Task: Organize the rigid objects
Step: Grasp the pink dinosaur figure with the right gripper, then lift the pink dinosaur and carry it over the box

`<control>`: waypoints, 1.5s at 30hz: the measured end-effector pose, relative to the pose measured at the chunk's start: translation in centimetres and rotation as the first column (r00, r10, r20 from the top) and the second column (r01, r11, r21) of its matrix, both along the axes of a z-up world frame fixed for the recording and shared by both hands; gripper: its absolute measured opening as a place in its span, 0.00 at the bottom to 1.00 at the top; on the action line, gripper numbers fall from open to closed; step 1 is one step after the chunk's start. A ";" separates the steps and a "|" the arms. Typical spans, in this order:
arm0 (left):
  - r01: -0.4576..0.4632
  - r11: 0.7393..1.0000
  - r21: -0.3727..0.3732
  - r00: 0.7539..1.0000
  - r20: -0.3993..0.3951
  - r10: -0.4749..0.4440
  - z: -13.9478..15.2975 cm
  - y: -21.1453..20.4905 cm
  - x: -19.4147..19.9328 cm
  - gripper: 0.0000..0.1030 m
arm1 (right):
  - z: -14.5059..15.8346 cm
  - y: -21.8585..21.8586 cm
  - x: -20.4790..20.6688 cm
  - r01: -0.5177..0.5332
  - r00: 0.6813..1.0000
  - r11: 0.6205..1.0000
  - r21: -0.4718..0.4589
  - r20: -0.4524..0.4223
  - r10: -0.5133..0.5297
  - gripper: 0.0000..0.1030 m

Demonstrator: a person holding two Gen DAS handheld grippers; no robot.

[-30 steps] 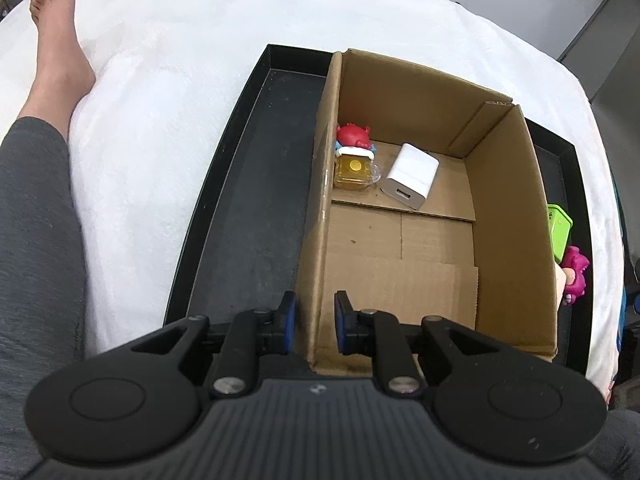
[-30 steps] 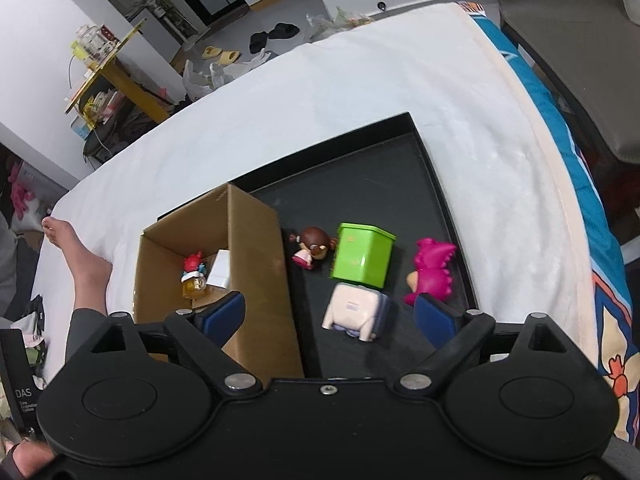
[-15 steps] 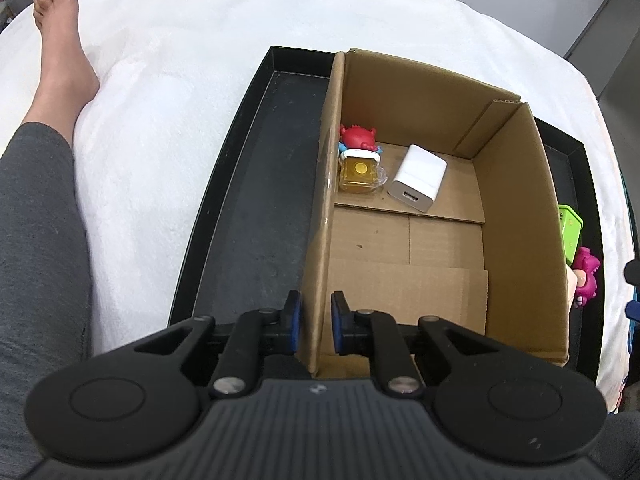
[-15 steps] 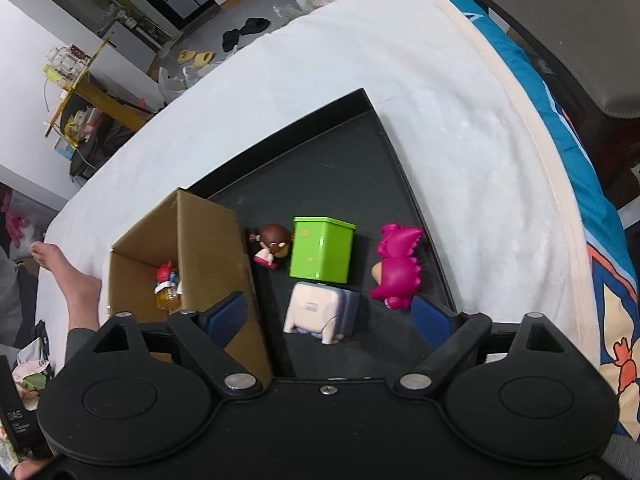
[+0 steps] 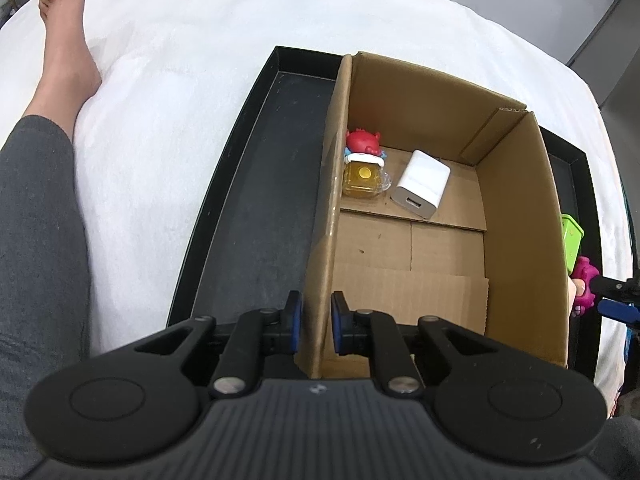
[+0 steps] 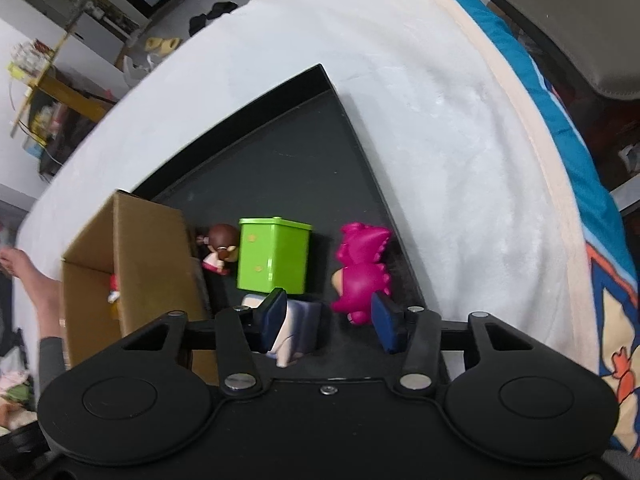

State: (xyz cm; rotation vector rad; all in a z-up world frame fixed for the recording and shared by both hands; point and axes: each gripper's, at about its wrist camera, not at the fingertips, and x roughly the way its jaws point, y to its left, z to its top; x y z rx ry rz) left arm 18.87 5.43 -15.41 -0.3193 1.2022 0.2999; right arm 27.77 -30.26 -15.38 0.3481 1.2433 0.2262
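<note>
My left gripper is shut on the left wall of the cardboard box, near its front corner. Inside the box lie a white charger and a red-topped yellow toy. My right gripper is open, low over the black tray, between a pale lilac toy and a magenta dinosaur. A green box and a small brown-haired doll stand behind, next to the cardboard box.
The tray lies on a white blanket. A person's leg and bare foot rest at the left. The green box, the dinosaur and the right gripper's tip show at the left view's right edge.
My right gripper has moved forward and down toward the toys, and its fingers have narrowed. My left gripper still grips the box wall.
</note>
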 end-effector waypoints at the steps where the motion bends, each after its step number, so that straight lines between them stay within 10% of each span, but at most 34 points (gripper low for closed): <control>1: -0.001 1.000 0.003 1.000 -0.003 0.001 0.0 0.0 0.0 0.14 | -0.1 0.3 0.1 -0.004 1.000 1.000 -0.025 0.004 0.005 0.46; 16: 0.059 0.998 0.030 0.998 -0.012 -0.058 -0.1 -0.6 0.5 0.16 | -2.1 3.2 1.2 -0.015 1.000 0.964 -0.264 -0.002 0.015 0.44; 45: 0.029 0.999 -0.023 0.999 -0.016 -0.030 -0.7 0.1 -0.5 0.13 | 2.6 1.5 -1.0 0.007 0.996 0.988 -0.152 0.085 0.006 0.38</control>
